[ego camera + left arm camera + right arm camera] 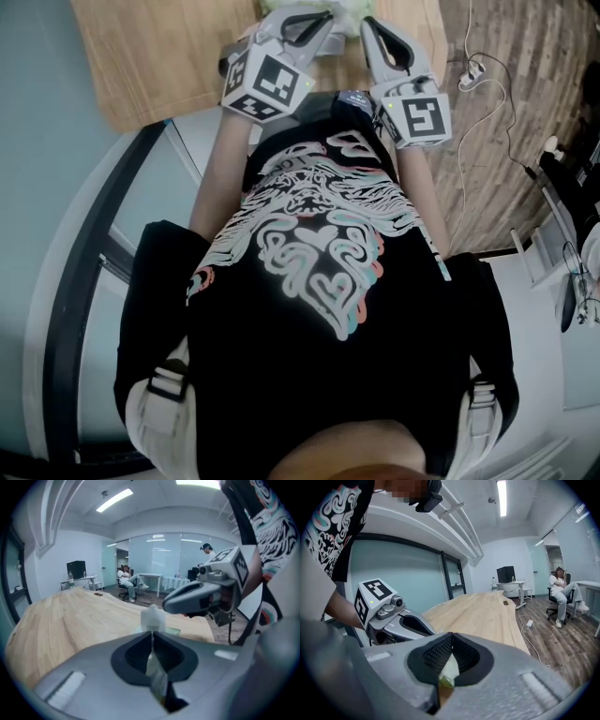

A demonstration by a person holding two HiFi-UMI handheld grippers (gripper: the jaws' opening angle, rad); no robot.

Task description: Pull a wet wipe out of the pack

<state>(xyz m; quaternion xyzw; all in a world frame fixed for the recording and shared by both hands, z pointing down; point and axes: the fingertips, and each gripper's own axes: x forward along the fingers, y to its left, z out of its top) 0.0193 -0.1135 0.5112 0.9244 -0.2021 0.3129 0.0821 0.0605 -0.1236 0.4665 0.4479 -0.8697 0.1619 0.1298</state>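
**White tuft in the left jaws — the pull looks barely begun**

Head view: the left gripper (314,21) and the right gripper (373,28) sit close together at twelve o'clock above the wooden table (159,56). A pale green bit of the pack (349,7) shows between them at the top edge. The person's black printed shirt (319,244) fills most of the rest.

Left gripper view: the jaws are clamped together on a thin pale sheet that I take to be the wipe (152,617). Its white tuft stands up just past the tips at twelve o'clock. A green edge of the pack lies just behind it at one o'clock, and the right gripper hangs at two o'clock.

Right gripper view: these jaws are pinched shut on a pale white-green wad. I judge it to be part of the pack, though that is not certain. The left gripper shows at nine o'clock.

Progress: both grips seem made, but no view shows the wipe free of the pack — drawing the two apart is what remains.
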